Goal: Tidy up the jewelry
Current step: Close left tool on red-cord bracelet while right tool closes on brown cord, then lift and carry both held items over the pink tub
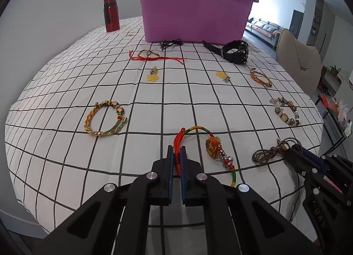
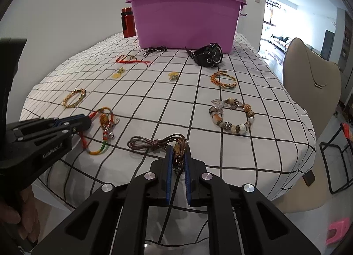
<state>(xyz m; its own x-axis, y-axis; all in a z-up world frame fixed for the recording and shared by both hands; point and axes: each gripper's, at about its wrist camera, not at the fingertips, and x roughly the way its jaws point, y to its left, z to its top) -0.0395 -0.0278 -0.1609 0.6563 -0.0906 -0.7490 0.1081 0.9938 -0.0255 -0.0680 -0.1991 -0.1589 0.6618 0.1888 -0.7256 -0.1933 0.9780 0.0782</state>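
My left gripper (image 1: 176, 150) is shut on the red-orange end of a multicoloured cord bracelet with beads (image 1: 211, 144), which lies on the checked tablecloth near the front edge; it also shows in the right wrist view (image 2: 103, 131). My right gripper (image 2: 177, 149) is shut on a brown cord necklace (image 2: 152, 142), whose loops lie on the cloth; it shows in the left wrist view (image 1: 269, 152) too. A purple plastic tub (image 1: 194, 14) stands at the far end of the table.
On the cloth lie a yellow-green woven bracelet (image 1: 103, 118), a beaded stone bracelet (image 2: 231, 115), an orange braided bracelet (image 2: 222, 79), a black watch (image 2: 207, 55), a red string bracelet (image 1: 154, 55), two yellow charms (image 1: 152, 76) and a black cord (image 1: 171, 43). A red bottle (image 1: 111, 14) stands at the far left. A beige chair (image 2: 308, 74) is on the right.
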